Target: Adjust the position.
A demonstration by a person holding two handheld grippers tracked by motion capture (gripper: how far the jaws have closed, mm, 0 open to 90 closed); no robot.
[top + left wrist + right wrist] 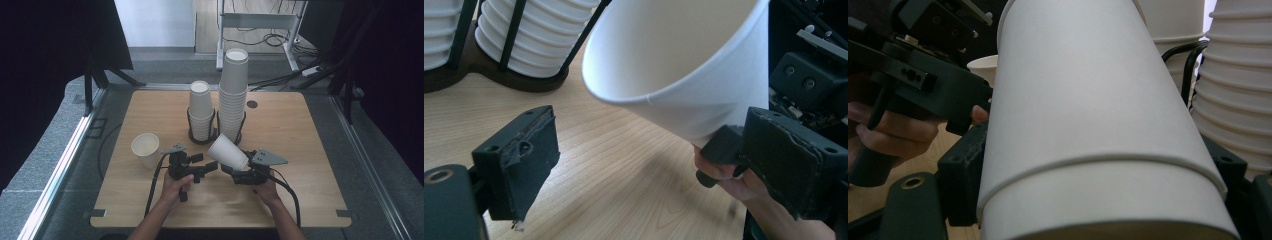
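Right hand-held gripper [1098, 200] clamped a white paper cup [1088, 110] between its jaws. Ribbed cup stacks [1238, 100] stood just right of it; left hand-held gripper [943, 65] beyond at left.

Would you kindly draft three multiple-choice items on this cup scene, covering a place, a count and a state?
1. Where does the single upright cup stand?
A. left of the left gripper
B. behind the stacks
C. at the table's right edge

2. How many cup stacks sit in the black holder?
A. one
B. two
C. four

3. How is the right gripper?
A. open, empty
B. shut on the tilted cups
C. lying on the table

Answers: 1 A, it stands by the table's left side; 2 B, a short and a tall stack; 3 B, its jaws flank the nested cups.
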